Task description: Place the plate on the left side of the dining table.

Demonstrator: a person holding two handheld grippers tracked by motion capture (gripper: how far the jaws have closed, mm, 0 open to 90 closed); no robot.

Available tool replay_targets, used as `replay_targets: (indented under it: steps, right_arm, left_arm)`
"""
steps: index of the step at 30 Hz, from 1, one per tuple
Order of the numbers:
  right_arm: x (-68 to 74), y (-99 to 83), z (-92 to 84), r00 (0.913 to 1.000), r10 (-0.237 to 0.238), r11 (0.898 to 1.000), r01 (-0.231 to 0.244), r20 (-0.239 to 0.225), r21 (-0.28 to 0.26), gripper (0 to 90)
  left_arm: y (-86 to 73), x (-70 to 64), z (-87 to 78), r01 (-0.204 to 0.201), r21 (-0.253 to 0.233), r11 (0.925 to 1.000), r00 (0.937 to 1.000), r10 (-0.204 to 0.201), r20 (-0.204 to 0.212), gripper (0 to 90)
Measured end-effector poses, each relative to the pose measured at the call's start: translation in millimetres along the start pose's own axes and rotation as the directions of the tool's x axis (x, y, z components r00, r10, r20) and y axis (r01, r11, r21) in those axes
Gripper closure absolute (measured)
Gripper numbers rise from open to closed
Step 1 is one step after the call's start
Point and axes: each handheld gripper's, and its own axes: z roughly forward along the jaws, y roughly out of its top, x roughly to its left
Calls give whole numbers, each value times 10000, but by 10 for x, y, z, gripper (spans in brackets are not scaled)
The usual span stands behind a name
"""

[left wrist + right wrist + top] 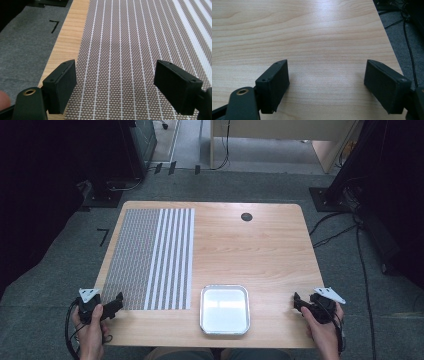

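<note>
At the left we hold the left gripper [111,306] at the near left corner of the table [270,245], its jaws spread wide with nothing between them. In the left gripper view they hang just over the near edge of the woven placemat [130,50], brown with fine white lines that broaden into white stripes toward its right side. The placemat lies flat along the left half of the table, from near edge to far edge.

Just right of it, at the near edge, sits an empty metal tray [224,309], apart from both grippers. Farther right, the right gripper [298,301] waits at the near right corner, jaws also wide and empty, over bare wood in its own view.

We judge this a starting stance: nothing is gripped yet, and the placemat is the thing closest to hand. The next move would call for lowering the left jaws onto the mat's near edge and closing on the thin weave.

We can read no brand, label or writing anywhere.
</note>
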Motion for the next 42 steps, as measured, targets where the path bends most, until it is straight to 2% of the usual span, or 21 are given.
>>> replay_targets:
  steps: [3, 5, 9, 11, 12, 15, 18, 21, 22, 24, 25, 27, 29, 30, 33, 34, 38, 42]
  right_arm:
    - [1, 0, 1, 10000, -20, 10000, 20, -3, -2, 199]
    - [2, 2, 2, 10000, -9, 10000, 9, -18, 12, 193]
    - [0, 2, 1, 10000, 5, 10000, -5, -15, -13, 211]
    - [-3, 0, -4, 10000, 53, 10000, -53, 55, -42, 233]
    - [-6, -2, -12, 9996, 207, 9997, -205, 215, -121, 283]
    - [-4, -1, -20, 9993, 353, 9991, -350, 157, -219, 286]
    - [11, 22, -70, 9982, 596, 9969, -595, 4, -513, 294]
    - [71, 39, -116, 9987, 504, 9960, -500, 33, -737, 292]
    - [124, 46, -150, 9987, 511, 9949, -509, -3, -875, 291]
    - [178, 57, -190, 9984, 561, 9941, -567, -92, -930, 286]
    - [178, 57, -190, 9984, 561, 9941, -567, -92, -930, 286]
    - [265, 79, -255, 9979, 567, 9923, -599, -323, -1081, 286]
    - [297, 86, -273, 9976, 553, 9921, -595, -406, -1103, 286]
    - [359, 101, -305, 9972, 512, 9913, -575, -551, -1183, 285]
    - [420, 114, -339, 9950, 575, 9901, -674, -822, -1232, 277]
    - [478, 118, -376, 9919, 581, 9881, -734, -1130, -1355, 278]
    - [569, 113, -421, 9924, 449, 9858, -627, -1149, -1559, 322]
    - [638, 103, -440, 9910, 333, 9829, -560, -1298, -1754, 379]
  left_arm:
    - [13, 0, -22, 90, -169, 9998, 9999, -89, 53, 214]
    - [25, -14, -36, 69, -320, 9995, 10000, -71, -57, 224]
    - [47, -50, -49, 116, -473, 9988, 9997, -126, -206, 205]
    - [65, -69, -61, 137, -453, 9989, 9999, -141, -75, 205]
    - [82, -99, -92, 177, -478, 9987, 9998, -173, 87, 197]
    - [101, -131, -134, 189, -512, 9985, 9997, -180, 176, 189]
    - [117, -190, -169, 371, -577, 9976, 9986, -348, 402, 185]
    - [128, -293, -175, 152, -488, 9987, 9987, -128, 485, 178]
    - [139, -385, -178, -1, -474, 9989, 9984, 28, 567, 177]
    - [146, -489, -190, -141, -516, 9986, 9974, 177, 693, 177]
    - [146, -489, -190, -141, -516, 9986, 9974, 177, 693, 177]
    - [146, -647, -206, -380, -603, 9975, 9942, 438, 986, 173]
    - [145, -698, -207, -442, -614, 9971, 9926, 508, 1101, 164]
    - [144, -785, -213, -548, -634, 9965, 9895, 626, 1300, 158]
    - [141, -863, -221, -509, -644, 9966, 9866, 602, 1516, 152]
    - [138, -911, -224, -560, -661, 9962, 9854, 657, 1568, 152]
    - [124, -1048, -237, -753, -632, 9952, 9818, 850, 1697, 156]
    - [109, -1121, -221, -867, -496, 9950, 9810, 939, 1697, 164]
